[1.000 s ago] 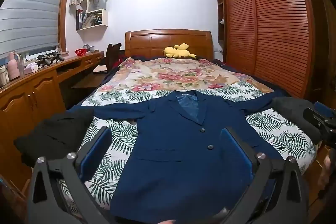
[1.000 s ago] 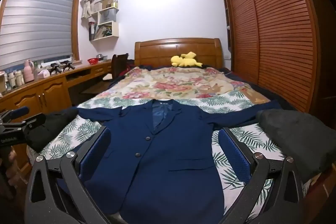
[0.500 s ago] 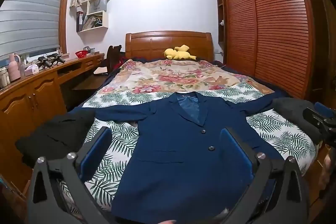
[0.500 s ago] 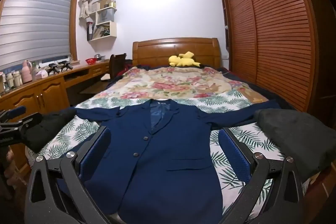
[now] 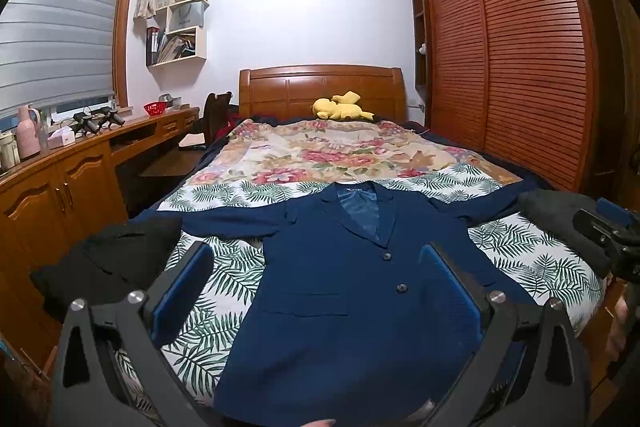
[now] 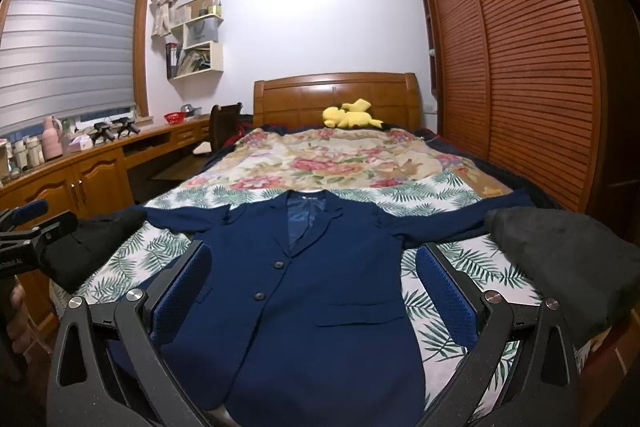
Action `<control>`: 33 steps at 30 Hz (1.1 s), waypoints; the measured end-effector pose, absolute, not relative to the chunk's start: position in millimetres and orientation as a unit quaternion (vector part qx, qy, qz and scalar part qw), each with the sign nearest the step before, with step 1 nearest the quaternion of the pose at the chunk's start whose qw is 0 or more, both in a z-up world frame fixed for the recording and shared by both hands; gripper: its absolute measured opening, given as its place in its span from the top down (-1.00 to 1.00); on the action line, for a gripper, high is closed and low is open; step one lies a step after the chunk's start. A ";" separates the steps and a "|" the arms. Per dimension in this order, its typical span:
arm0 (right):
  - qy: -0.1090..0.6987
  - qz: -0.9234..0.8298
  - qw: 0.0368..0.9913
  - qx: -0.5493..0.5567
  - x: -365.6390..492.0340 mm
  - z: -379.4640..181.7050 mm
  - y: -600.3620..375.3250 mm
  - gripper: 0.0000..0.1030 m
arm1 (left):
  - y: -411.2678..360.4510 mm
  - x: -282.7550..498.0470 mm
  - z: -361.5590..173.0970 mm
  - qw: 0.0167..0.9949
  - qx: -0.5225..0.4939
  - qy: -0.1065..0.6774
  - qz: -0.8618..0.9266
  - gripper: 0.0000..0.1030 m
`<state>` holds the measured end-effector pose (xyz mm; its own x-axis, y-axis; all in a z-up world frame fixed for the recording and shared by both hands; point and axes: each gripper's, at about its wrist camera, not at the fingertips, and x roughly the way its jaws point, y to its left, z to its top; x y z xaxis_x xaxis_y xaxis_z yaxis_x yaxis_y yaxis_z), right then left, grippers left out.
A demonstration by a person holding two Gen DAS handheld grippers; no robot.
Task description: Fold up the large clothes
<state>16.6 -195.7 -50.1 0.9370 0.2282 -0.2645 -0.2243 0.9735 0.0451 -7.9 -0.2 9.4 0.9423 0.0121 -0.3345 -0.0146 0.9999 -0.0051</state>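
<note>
A navy blue suit jacket (image 5: 340, 291) lies flat, face up, on the foot of the bed, buttoned, both sleeves spread out sideways. It also shows in the right wrist view (image 6: 304, 291). My left gripper (image 5: 316, 267) is open and empty, held above the jacket's lower front. My right gripper (image 6: 312, 267) is open and empty too, above the jacket's hem area. The right gripper shows at the far right of the left wrist view (image 5: 608, 231); the left gripper shows at the far left of the right wrist view (image 6: 32, 227).
A black garment (image 5: 108, 263) lies at the bed's left corner and a dark grey one (image 6: 560, 259) at the right corner. A yellow plush toy (image 5: 340, 107) sits by the headboard. A wooden desk (image 5: 72, 163) runs along the left; a louvred wardrobe (image 5: 512, 59) stands on the right.
Both grippers have drifted slightly; the views tilted up a little so the jacket sits lower in frame. Jaws stayed open and the jacket has not moved.
</note>
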 end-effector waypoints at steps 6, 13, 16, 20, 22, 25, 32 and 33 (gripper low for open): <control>0.134 0.114 0.984 0.007 18.9 -49.0 -197.4 -1.00 | -0.6 -7.9 9.9 0.985 -0.001 0.170 0.006 -1.00; 0.134 0.113 0.984 0.007 18.0 -48.5 -196.3 -1.00 | -1.4 -9.0 11.2 0.986 0.002 0.169 0.006 -1.00; 0.134 0.113 0.985 0.007 17.2 -48.8 -195.9 -1.00 | -1.4 -9.0 11.0 0.986 0.001 0.169 0.006 -1.00; 0.134 0.112 0.985 0.007 17.6 -48.8 -196.2 -1.00 | -2.1 -8.8 10.3 0.986 0.002 0.169 0.007 -1.00; 0.135 0.113 0.984 0.008 18.5 -49.0 -196.6 -1.00 | -2.6 -8.8 9.7 0.985 -0.001 0.170 0.006 -1.00; 0.136 0.113 0.984 0.007 14.7 -46.8 -192.6 -1.00 | -1.2 -9.0 8.4 0.985 -0.001 0.171 0.007 -1.00; 0.136 0.114 0.984 0.008 15.2 -47.3 -192.4 -1.00 | 0.2 -8.8 6.9 0.985 -0.002 0.171 0.006 -1.00; 0.137 0.114 0.984 0.007 15.4 -47.0 -192.0 -1.00 | 0.1 -8.7 7.0 0.985 -0.001 0.171 0.006 -1.00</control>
